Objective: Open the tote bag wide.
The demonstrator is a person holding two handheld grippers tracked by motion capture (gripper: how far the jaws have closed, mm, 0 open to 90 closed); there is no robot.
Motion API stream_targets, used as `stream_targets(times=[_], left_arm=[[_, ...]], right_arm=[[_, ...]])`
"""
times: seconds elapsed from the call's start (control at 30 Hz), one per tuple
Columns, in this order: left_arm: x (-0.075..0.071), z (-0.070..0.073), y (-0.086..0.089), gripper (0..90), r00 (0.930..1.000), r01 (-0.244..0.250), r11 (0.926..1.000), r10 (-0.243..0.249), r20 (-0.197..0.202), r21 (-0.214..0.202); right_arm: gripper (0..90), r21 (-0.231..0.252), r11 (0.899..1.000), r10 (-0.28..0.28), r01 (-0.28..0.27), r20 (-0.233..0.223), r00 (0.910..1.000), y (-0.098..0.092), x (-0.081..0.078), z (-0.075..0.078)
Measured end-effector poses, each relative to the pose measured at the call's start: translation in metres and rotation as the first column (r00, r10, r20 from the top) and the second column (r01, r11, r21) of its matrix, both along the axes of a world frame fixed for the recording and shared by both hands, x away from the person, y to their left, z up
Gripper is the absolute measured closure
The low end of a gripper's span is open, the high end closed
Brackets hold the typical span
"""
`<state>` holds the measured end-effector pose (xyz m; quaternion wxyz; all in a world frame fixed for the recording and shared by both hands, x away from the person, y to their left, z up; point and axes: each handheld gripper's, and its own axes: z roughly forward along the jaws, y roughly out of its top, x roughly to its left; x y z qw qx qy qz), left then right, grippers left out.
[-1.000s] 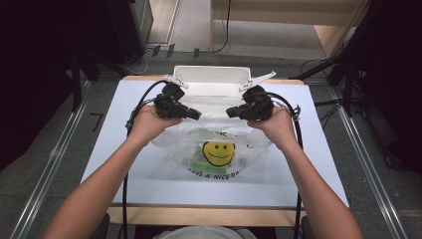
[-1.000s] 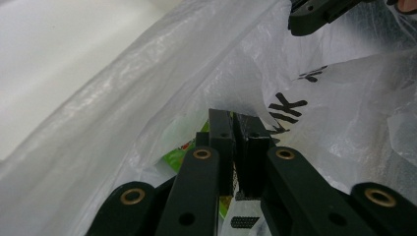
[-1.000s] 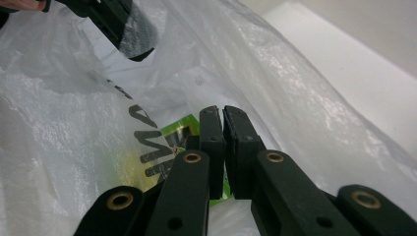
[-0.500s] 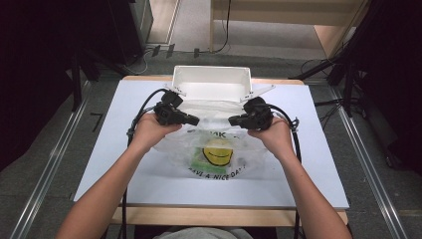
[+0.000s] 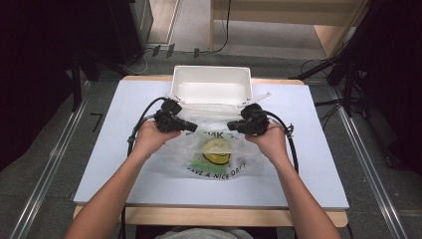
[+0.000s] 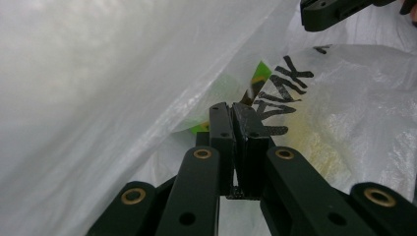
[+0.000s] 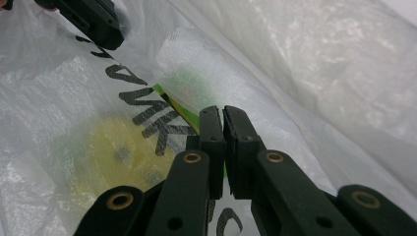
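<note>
Packing nearly done: green packet (image 5: 201,158) sat inside the smiley plastic bag (image 5: 219,164).
Left gripper (image 5: 185,125) and right gripper (image 5: 233,126) were each clamped on the bag's mouth (white bin (image 5: 211,85) behind); setting down remained.

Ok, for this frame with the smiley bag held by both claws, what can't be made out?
- Green item inside the plastic bag: the high view blurs it through the film, so what it is stays unclear.
- Left claw, right claw: jaws shut at the bag's film; whether film lies between the pads is hidden in both gripper views.
- White box: its front is covered by the bag's top.
</note>
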<state>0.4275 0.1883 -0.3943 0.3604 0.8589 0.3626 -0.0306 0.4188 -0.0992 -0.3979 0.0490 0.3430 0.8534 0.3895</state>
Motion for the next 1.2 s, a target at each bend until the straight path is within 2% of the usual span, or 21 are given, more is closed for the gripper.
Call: stream_targets(times=[0.17, 0.37, 0.43, 0.5, 0.57, 0.77, 1.03, 1.1, 1.13, 1.2], left_arm=[[-0.001, -0.006, 0.001, 88.5, 0.9999, -0.006, 0.9999, 0.006, -0.013, 0.008], [-0.005, -0.017, 0.001, 88.5, 0.9996, -0.005, 0.9998, 0.006, -0.029, 0.020], [-0.008, -0.021, 0.001, 88.4, 0.9993, -0.009, 0.9998, 0.010, -0.037, 0.020], [-0.010, -0.024, 0.000, 88.4, 0.9991, -0.008, 0.9997, 0.009, -0.041, 0.024], [-0.013, -0.027, -0.001, 88.4, 0.9991, -0.011, 0.9997, 0.012, -0.042, 0.022], [-0.019, -0.033, -0.003, 88.3, 0.9991, -0.011, 0.9994, 0.012, -0.040, 0.034], [-0.027, -0.041, 0.002, 87.9, 0.9983, -0.015, 0.9992, 0.017, -0.056, 0.038], [-0.026, -0.043, 0.004, 87.4, 0.9986, -0.026, 0.9982, 0.028, -0.044, 0.054], [-0.026, -0.044, 0.005, 87.3, 0.9988, -0.035, 0.9974, 0.037, -0.034, 0.062], [-0.022, -0.046, 0.009, 87.4, 0.9974, -0.061, 0.9965, 0.063, -0.035, 0.057]], right_arm=[[87.6, -0.018, 1.000, -0.020, 0.019, -0.018, 0.9996, -0.003, 0.001, -0.008], [90.0, -0.030, 0.999, -0.018, 0.017, -0.026, 0.9995, -0.002, 0.003, -0.014], [90.0, -0.026, 0.999, -0.030, 0.029, -0.059, 0.9978, -0.001, 0.003, -0.018], [90.0, -0.026, 0.999, -0.035, 0.033, -0.064, 0.9974, -0.001, 0.002, -0.020], [90.0, -0.029, 0.999, -0.041, 0.040, -0.054, 0.9977, -0.002, 0.000, -0.025], [90.0, -0.046, 0.997, -0.062, 0.059, -0.071, 0.9956, -0.005, -0.004, -0.042], [90.0, -0.048, 0.998, -0.054, 0.050, -0.082, 0.9951, -0.005, -0.011, -0.048], [90.0, -0.055, 0.996, -0.068, 0.063, -0.084, 0.9942, -0.006, -0.014, -0.049], [90.0, -0.054, 0.996, -0.071, 0.068, -0.070, 0.9950, -0.007, -0.015, -0.050], [90.0, -0.056, 0.994, -0.093, 0.090, -0.064, 0.9936, -0.009, -0.016, -0.052]])
